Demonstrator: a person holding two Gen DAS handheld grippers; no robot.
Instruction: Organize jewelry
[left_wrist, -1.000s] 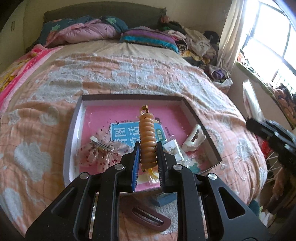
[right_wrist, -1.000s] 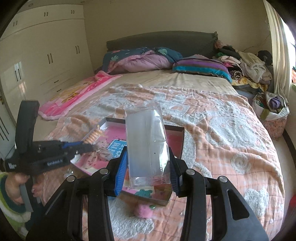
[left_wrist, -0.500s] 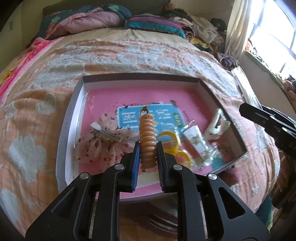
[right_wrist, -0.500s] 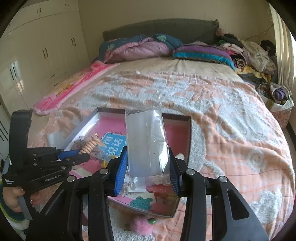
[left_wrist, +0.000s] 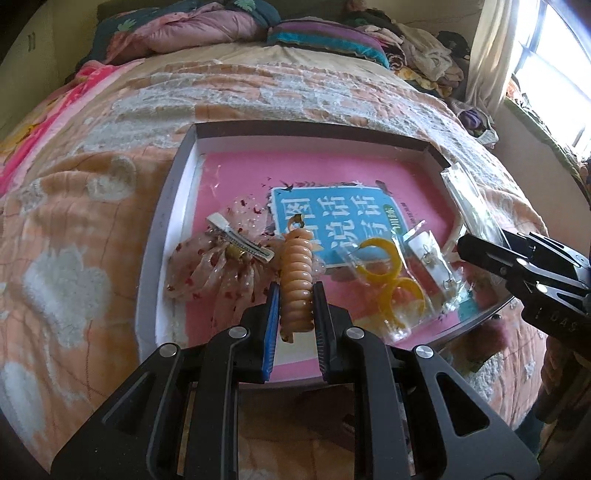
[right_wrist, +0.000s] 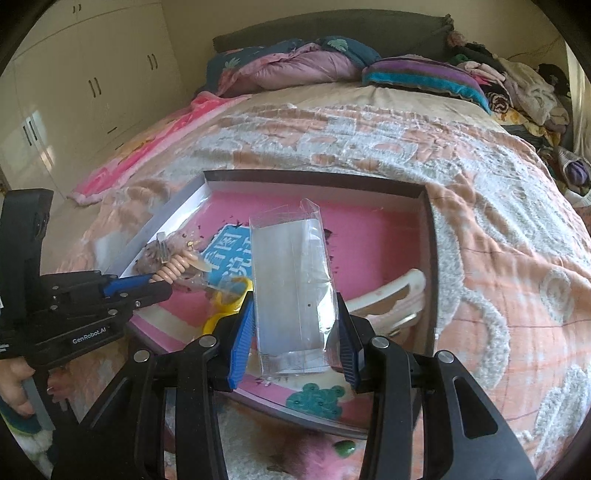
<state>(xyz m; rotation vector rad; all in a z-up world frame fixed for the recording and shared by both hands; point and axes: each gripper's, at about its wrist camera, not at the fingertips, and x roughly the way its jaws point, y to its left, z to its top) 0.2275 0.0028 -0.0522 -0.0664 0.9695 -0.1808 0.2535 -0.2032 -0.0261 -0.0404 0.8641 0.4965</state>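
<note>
Midway through the tidy, by the look of it: left hand-held gripper (left_wrist: 295, 295) clamped on a peach spiral hair tie (left_wrist: 295, 275), held up over the shallow box (left_wrist: 177, 192) on the bed (left_wrist: 92, 206), not yet set down. Right hand-held gripper (right_wrist: 295, 325) pinching a clear plastic sleeve (right_wrist: 293, 291) by its side edges, upright, over the box's near right part; nothing visible inside the sleeve, so likely the packing of a piece into it remains ahead. Lying loose on the pink floor of the box: a gauzy bow on a silver hair clip (left_wrist: 236, 245) at left, yellow open rings (left_wrist: 384, 275) in the middle, small clear packets of earrings (left_wrist: 428, 266) just right of those, and a cream claw clip (right_wrist: 391, 295) against the right wall. Count so far: one spiral tie, one sleeve in hand, one bow clip, one claw clip, two yellow rings visible, perhaps more under the wrap; earring packets look like two, overlapping and hard to separate. Pink fluffy thing with a green bit (right_wrist: 332, 454) on the bed just outside the near edge, unsorted. Judging by that, most of the sorting still to come.
</note>
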